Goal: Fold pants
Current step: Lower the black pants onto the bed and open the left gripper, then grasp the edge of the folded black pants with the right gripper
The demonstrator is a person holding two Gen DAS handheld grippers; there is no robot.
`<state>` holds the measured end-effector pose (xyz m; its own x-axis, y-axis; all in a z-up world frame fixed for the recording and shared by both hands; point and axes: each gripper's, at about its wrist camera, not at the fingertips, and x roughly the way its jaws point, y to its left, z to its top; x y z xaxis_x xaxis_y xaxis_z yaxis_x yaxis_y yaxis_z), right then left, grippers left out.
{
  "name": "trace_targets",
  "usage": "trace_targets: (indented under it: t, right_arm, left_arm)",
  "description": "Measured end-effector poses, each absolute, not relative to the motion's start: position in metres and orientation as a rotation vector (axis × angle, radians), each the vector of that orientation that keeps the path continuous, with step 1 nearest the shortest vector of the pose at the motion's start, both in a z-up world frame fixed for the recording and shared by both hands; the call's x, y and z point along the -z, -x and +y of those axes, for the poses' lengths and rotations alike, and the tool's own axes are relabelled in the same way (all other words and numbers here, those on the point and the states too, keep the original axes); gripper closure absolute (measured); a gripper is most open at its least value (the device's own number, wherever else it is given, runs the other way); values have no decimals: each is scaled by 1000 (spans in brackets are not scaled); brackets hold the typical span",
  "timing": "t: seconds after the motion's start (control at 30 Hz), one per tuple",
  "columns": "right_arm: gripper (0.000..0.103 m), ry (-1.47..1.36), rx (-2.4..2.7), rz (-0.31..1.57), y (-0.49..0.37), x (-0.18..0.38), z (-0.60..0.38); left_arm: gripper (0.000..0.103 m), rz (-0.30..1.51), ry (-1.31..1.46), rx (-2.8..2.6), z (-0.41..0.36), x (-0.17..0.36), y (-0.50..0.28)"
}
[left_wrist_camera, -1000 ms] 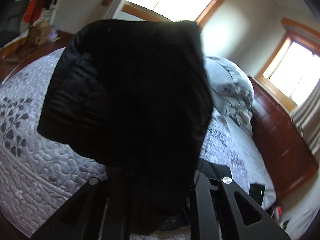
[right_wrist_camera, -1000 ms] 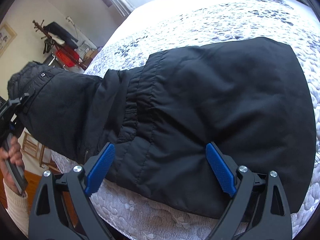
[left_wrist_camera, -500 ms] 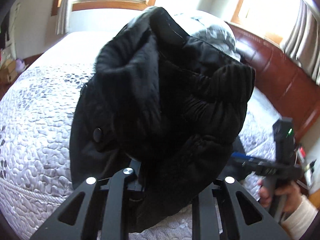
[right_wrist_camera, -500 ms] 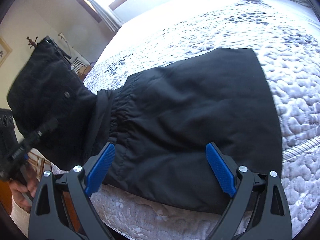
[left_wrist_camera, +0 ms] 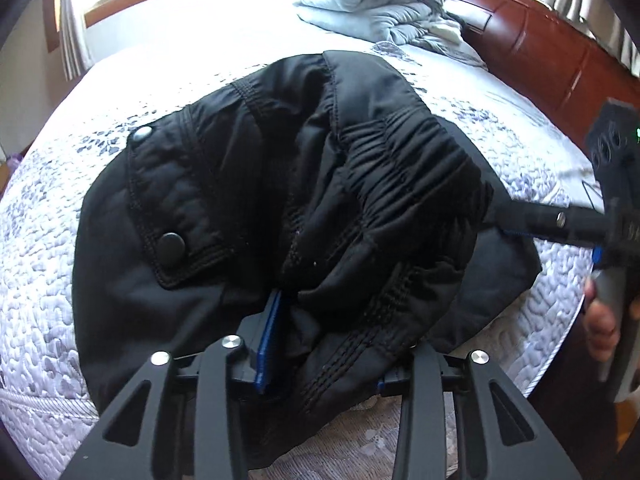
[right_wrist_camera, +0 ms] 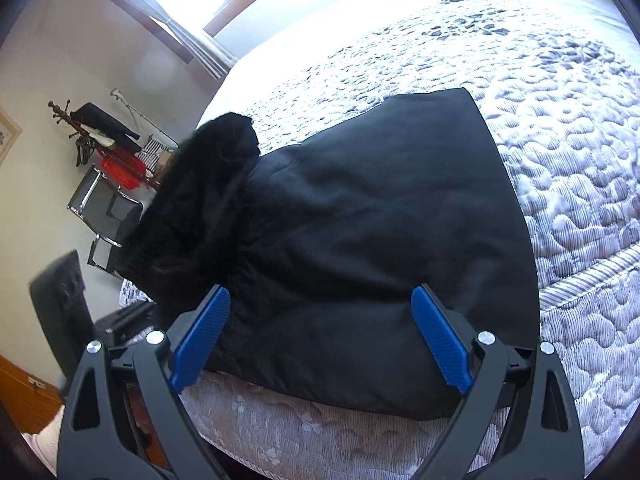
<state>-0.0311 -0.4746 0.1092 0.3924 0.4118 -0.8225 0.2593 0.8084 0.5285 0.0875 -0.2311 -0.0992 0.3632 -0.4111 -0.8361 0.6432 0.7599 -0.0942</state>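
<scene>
The black pants (left_wrist_camera: 280,200) lie on a bed covered by a grey-white quilted bedspread (right_wrist_camera: 560,128), near its front edge. The left gripper (left_wrist_camera: 320,344) pinches the bunched elastic waistband, holding it over the flat part. The right gripper (right_wrist_camera: 320,336) hovers with its blue pads spread wide, just above the near edge of the pants. A crumpled grey blanket (left_wrist_camera: 384,4) sits at the far end. A dark wooden headboard (left_wrist_camera: 560,52) stands right; a coat rack (right_wrist_camera: 96,128) and chair (right_wrist_camera: 100,208) stand left by the wall.

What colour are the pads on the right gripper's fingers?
Blue, ribbed pads on black fingers; the right wrist view shows them best.
</scene>
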Motion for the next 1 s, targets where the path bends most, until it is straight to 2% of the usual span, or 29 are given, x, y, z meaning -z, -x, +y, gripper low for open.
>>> trace_targets:
  t: [0.13, 0.17, 0.2, 0.23, 0.33, 0.4, 0.57, 0.77, 1.0]
  right_arm:
    - [11, -679, -99, 1193, 29, -111, -477]
    - [11, -682, -99, 1193, 28, -112, -477]
    - [11, -692, -100, 1189, 28, -113, -478]
    - [11, -711, -104, 1182, 27, -115, -479]
    - [11, -817, -135, 1151, 25, -118, -485]
    - [11, -914, -174, 1125, 22, -118, -488]
    - [10, -1142, -251, 1121, 6, -100, -489]
    - [10, -1133, -306, 1185, -13, -86, -471]
    - [10, -1128, -383, 1219, -30, -72, -444]
  left_arm:
    - [54, 1011, -257, 695, -224, 97, -96]
    - [47, 1025, -246, 704, -222, 97, -99]
    - [32, 1034, -229, 716, -218, 91, -100]
    - [26, 1038, -175, 753, -209, 82, -99]
    - [16, 975, -13, 836, -180, 59, -91]
    - [5, 930, 94, 850, -157, 45, -92]
    - [4, 976, 209, 673, -109, 58, -115]
    - [4, 1104, 250, 539, -89, 101, -135]
    - [4, 1126, 214, 494, -81, 117, -131]
